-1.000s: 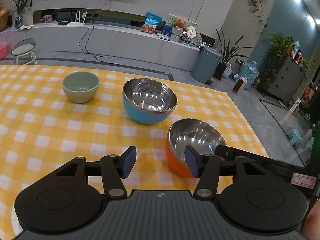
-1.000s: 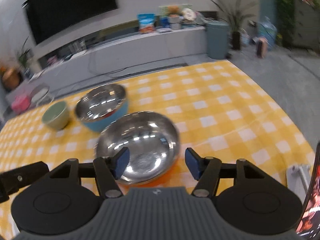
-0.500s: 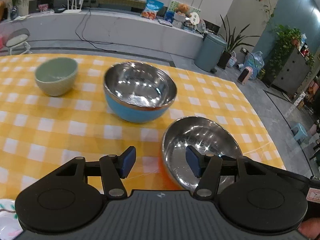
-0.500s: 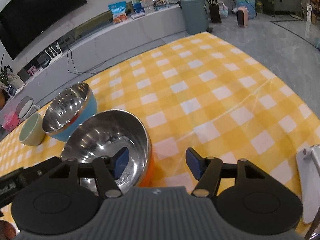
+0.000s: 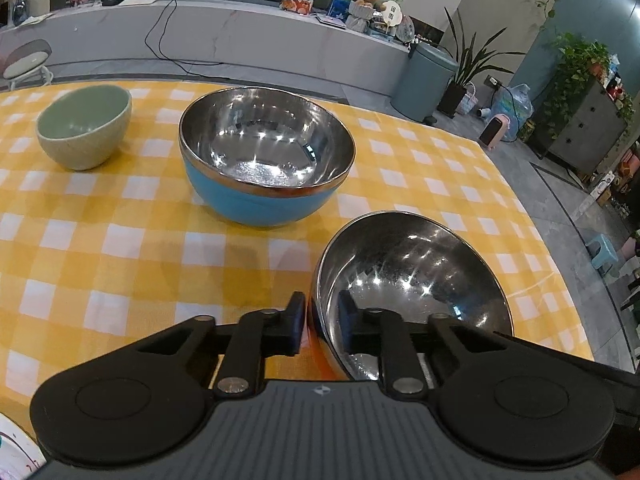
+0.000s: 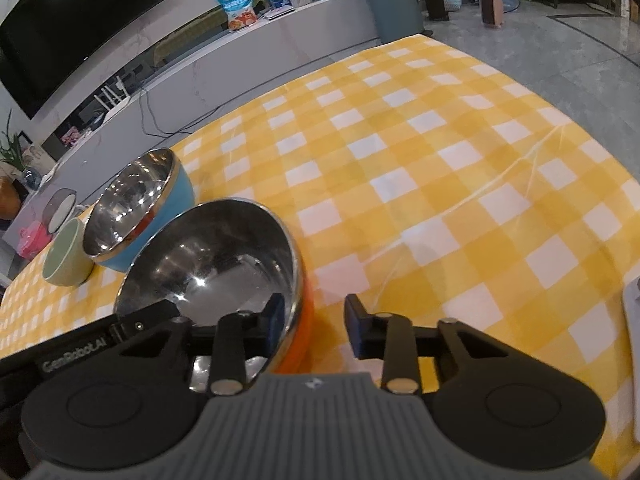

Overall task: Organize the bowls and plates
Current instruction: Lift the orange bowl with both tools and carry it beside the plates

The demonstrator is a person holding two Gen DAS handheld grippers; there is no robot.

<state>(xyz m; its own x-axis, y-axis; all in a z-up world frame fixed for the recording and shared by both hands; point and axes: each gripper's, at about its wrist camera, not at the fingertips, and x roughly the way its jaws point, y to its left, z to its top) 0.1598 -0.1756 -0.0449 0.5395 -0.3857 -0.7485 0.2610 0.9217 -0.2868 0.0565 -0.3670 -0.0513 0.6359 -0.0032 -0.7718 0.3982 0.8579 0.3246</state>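
Note:
An orange steel-lined bowl [image 5: 412, 280] sits near the table's front right; it also shows in the right wrist view [image 6: 216, 264]. My left gripper [image 5: 322, 322] is shut on its near rim, one finger inside, one outside. My right gripper [image 6: 314, 322] straddles the bowl's right rim, jaws still apart. A larger blue steel-lined bowl [image 5: 266, 152] stands behind it, also in the right wrist view [image 6: 136, 204]. A small green ceramic bowl [image 5: 86, 124] stands at the far left, also in the right wrist view [image 6: 66, 258].
The table wears a yellow checked cloth [image 5: 100, 240]. A patterned white plate edge [image 5: 16, 452] shows at the near left corner. A white object [image 6: 632, 340] lies at the right table edge. Beyond the table are a grey floor and a TV bench.
My left gripper moved forward and closed on the orange bowl's rim. My right gripper moved in so its left finger sits inside the bowl. The bowl now looks tilted.

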